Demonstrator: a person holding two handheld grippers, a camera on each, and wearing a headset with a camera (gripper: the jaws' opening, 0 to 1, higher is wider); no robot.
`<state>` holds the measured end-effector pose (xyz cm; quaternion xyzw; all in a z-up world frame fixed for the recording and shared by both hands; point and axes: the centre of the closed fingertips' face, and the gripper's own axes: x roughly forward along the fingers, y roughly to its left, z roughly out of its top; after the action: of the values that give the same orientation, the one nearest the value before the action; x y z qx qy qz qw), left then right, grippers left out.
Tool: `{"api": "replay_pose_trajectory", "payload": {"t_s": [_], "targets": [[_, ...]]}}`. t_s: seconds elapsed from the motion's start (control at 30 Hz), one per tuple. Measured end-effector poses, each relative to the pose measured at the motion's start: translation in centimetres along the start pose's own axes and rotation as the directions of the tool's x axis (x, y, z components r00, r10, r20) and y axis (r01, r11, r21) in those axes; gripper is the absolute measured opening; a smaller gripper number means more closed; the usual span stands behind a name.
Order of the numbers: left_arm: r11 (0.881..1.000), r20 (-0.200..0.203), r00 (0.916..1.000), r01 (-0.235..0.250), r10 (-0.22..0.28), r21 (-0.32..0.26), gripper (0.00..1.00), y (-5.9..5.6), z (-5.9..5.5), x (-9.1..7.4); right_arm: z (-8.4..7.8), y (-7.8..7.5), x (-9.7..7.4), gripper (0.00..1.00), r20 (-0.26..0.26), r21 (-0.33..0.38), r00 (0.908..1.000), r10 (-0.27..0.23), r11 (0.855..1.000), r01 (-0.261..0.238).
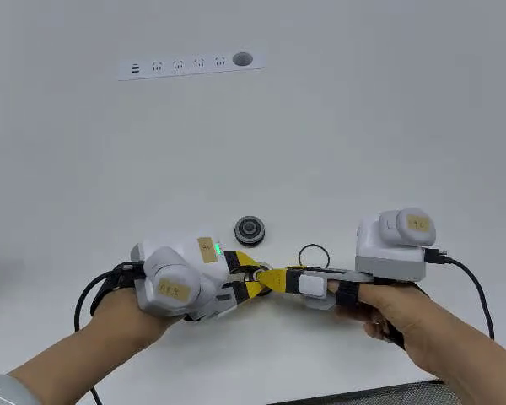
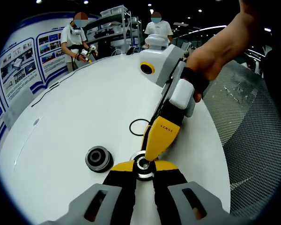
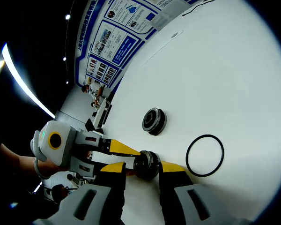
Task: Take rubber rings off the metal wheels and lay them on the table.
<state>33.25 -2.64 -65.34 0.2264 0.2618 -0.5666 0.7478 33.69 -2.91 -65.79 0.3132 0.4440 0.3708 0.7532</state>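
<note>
Wheel (image 1: 255, 275) at lower centre, pinched by left gripper (image 2: 143, 168) and right gripper (image 3: 145, 168) fingers, both nearly closed. Loose ring (image 1: 314, 255) just right; second wheel (image 1: 250, 229) above. Desk (image 1: 320, 126) edge near bottom; open room beyond.

Two metal wheels (image 1: 250, 229), one rubber ring (image 1: 314, 255)
</note>
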Motion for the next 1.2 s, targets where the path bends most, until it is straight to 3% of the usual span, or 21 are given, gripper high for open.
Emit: {"api": "replay_pose_trajectory", "payload": {"t_s": [0.3, 0.7, 0.8, 1.2], "targets": [[1.000, -0.002, 1.0000, 0.000, 0.000, 0.002, 0.14, 0.0, 0.0, 0.0, -0.8, 0.3, -0.4, 0.26, -0.036, 0.014, 0.9991, 0.022, 1.000, -0.021], [1.000, -0.004, 1.0000, -0.001, 0.001, 0.003, 0.14, 0.0, 0.0, 0.0, -0.6, 0.3, -0.7, 0.21, -0.014, -0.002, 0.9999, 0.006, 1.000, -0.006], [1.000, -0.005, 1.0000, -0.001, 0.001, 0.003, 0.14, 0.0, 0.0, 0.0, 0.0, 0.0, -0.7, 0.16, 0.016, -0.003, 0.9999, -0.002, 1.000, 0.002], [1.000, -0.006, 1.0000, 0.000, 0.000, 0.004, 0.14, 0.0, 0.0, 0.0, 0.0, -0.6, -0.7, 0.07, 0.006, -0.036, 0.9996, -0.029, 0.999, 0.029]]}}
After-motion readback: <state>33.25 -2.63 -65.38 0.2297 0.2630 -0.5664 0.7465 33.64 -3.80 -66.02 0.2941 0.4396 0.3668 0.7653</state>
